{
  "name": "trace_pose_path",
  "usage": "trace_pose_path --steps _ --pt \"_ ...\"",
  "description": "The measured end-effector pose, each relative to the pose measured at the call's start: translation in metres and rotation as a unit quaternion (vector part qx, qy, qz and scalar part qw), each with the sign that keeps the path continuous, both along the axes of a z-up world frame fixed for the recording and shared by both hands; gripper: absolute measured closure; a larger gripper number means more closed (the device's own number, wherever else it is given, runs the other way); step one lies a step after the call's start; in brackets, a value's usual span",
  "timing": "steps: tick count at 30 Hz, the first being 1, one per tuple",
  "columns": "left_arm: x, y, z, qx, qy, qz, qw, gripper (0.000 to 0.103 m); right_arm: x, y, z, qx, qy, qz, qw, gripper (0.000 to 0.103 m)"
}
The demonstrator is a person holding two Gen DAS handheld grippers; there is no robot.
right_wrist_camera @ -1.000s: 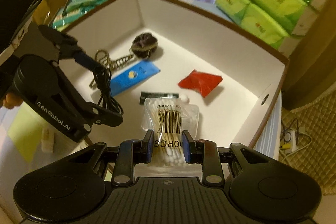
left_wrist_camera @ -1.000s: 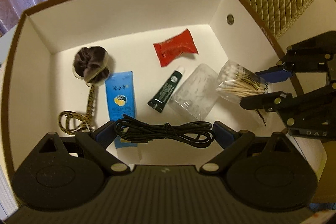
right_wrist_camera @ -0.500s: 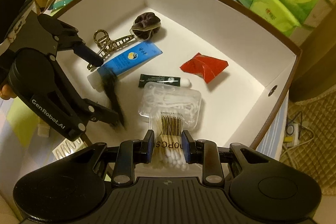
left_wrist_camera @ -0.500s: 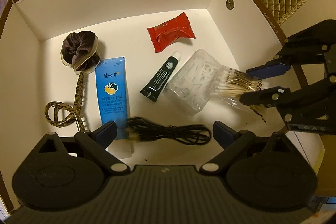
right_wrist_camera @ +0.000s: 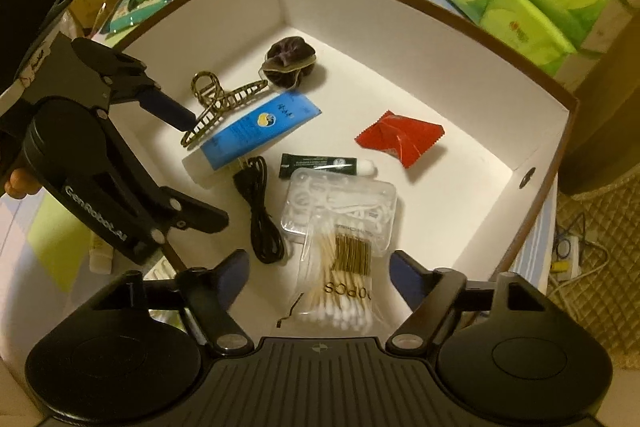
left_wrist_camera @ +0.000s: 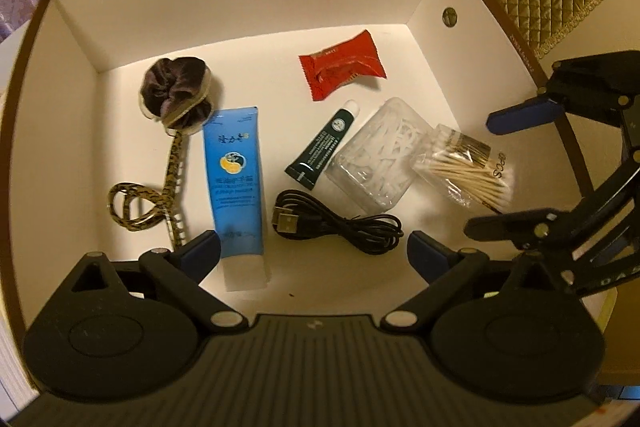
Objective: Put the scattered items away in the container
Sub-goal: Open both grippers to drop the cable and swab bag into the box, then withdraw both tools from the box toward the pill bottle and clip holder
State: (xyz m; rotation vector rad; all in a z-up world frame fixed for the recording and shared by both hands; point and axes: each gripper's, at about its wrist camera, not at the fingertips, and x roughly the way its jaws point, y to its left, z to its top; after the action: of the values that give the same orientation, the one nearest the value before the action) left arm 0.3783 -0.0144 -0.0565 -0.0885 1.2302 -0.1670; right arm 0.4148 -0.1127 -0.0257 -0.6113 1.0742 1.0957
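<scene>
1. Letting go of the bag of cotton swabs (right_wrist_camera: 338, 281) over the box (right_wrist_camera: 420, 39): right tool (right_wrist_camera: 320, 277) with jaws spreading at this moment, bag lying between them but no longer pinched by the pads.
2. Best done by finishing the spread fully before any lift, so neither pad drags the crinkly plastic back up.
3. Then a straight rise out of the box, clear of the near wall, without sweeping sideways into the clear case of floss picks (right_wrist_camera: 340, 203) that the bag leans on.
4. Left tool (left_wrist_camera: 314, 253) wide open and empty, hanging above the box floor; black cable (left_wrist_camera: 340, 223) lying loose just ahead of its tips, touching neither pad.
5. Same care on that side: up and out, no nudge to the cable or the blue tube (left_wrist_camera: 236, 179) by the left pad.
6. Bag of swabs: directly under and between the right tool's pads, its far end resting on the floss case just ahead.
7. Further ahead of the right tool: small green tube (right_wrist_camera: 326, 165), then red packet (right_wrist_camera: 400, 139) toward the far right corner.
8. Ahead and left of it: cable, blue tube, hair claw (right_wrist_camera: 218, 107), scrunchie (right_wrist_camera: 290, 61).
9. Judged nearly done: everything in sight of the task already inside the box; whether more lies on the bench outside cannot be told.
</scene>
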Motion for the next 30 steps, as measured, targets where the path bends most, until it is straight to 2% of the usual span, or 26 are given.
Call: trace_pose_path --steps 12,30 --pt "-0.017 0.010 0.027 0.009 -0.027 0.020 0.9994 0.005 -0.011 -0.020 0.022 0.036 -0.024 -0.036 0.998 0.010" --pt "-0.054 0.004 0.063 0.018 -0.069 0.025 0.9971 0.004 -0.046 -0.042 0.052 0.094 -0.059 -0.108 0.988 0.004"
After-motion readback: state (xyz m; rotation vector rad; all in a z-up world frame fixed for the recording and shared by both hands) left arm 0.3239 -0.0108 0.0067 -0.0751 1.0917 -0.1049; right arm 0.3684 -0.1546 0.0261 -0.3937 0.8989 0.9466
